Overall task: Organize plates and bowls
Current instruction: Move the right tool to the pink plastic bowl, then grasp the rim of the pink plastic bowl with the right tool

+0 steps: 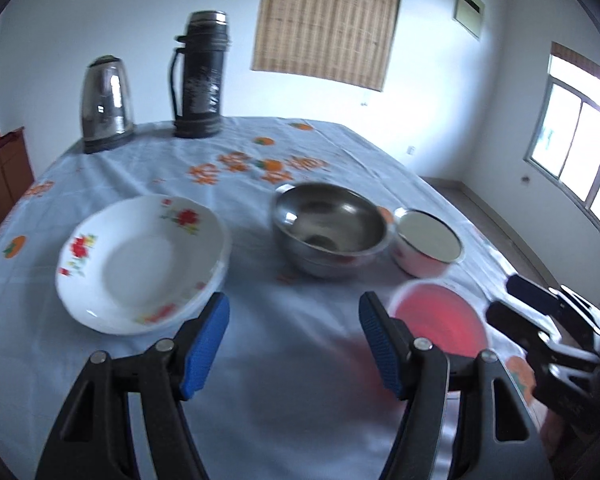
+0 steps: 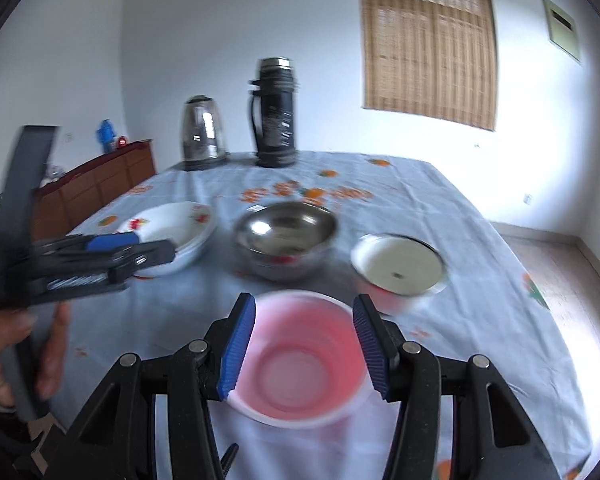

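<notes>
White walls and a bamboo window blind (image 1: 328, 20) stand behind the counter (image 1: 260, 380), which wears a pale blue cloth with orange flowers.

Left hand-held gripper (image 1: 294, 344) hangs over bare cloth with its blue pads apart and nothing between them. Right hand-held gripper (image 2: 304, 350) has its pads on both sides of the pink plastic bowl with a white rim (image 2: 304, 360). They sit right at its rim, but I cannot tell if they squeeze it. That bowl looks empty.

Only the right view shows a hand (image 2: 24, 356) around the left tool. Only the left view shows the bright side window (image 1: 576, 156).

Just past the left tool sit white deep plates with red flowers (image 1: 140, 264), stacked. Beside them is a shiny steel bowl (image 1: 328, 232), then a small pink and white enamel bowl (image 1: 426, 242). At the far edge stand a steel kettle (image 1: 106, 104) and a tall black flask (image 1: 200, 76).
</notes>
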